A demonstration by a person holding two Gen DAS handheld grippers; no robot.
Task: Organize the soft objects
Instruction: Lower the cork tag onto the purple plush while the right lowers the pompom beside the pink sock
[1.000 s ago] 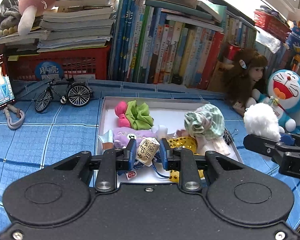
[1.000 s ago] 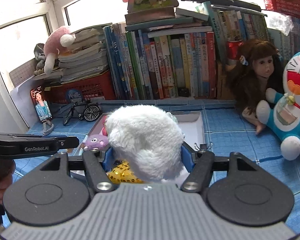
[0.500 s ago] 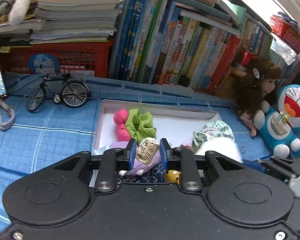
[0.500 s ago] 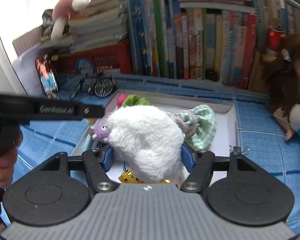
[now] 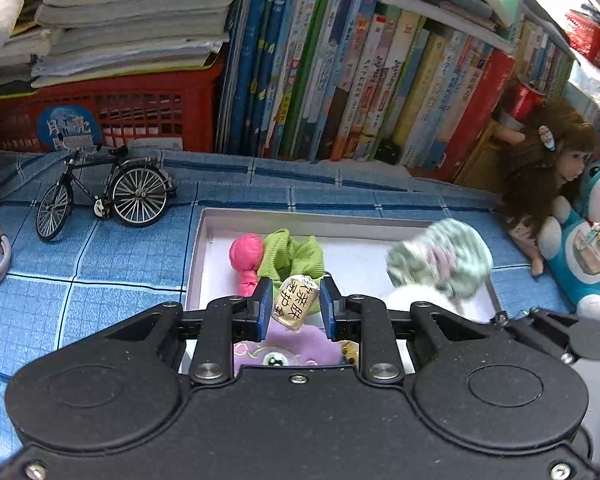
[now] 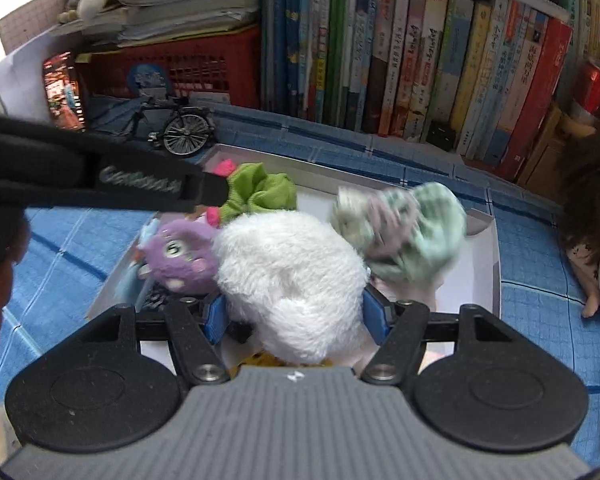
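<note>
The left tongs (image 5: 295,307) are closed on a small cream pouch (image 5: 296,300) with printed characters; its long axis tilts from upper right to lower left, in the lower centre of the left wrist view. The right tongs (image 6: 296,312) stand about half open and grip a white fluffy toy (image 6: 292,280), whose long axis runs from upper left to lower right at the centre of the right wrist view. Both hang over the white tray (image 5: 204,240) on the blue checked table (image 5: 100,256). In the tray lie a purple plush (image 6: 180,256), a green cloth (image 5: 292,256) and a blurred green checked bundle (image 6: 404,228).
</note>
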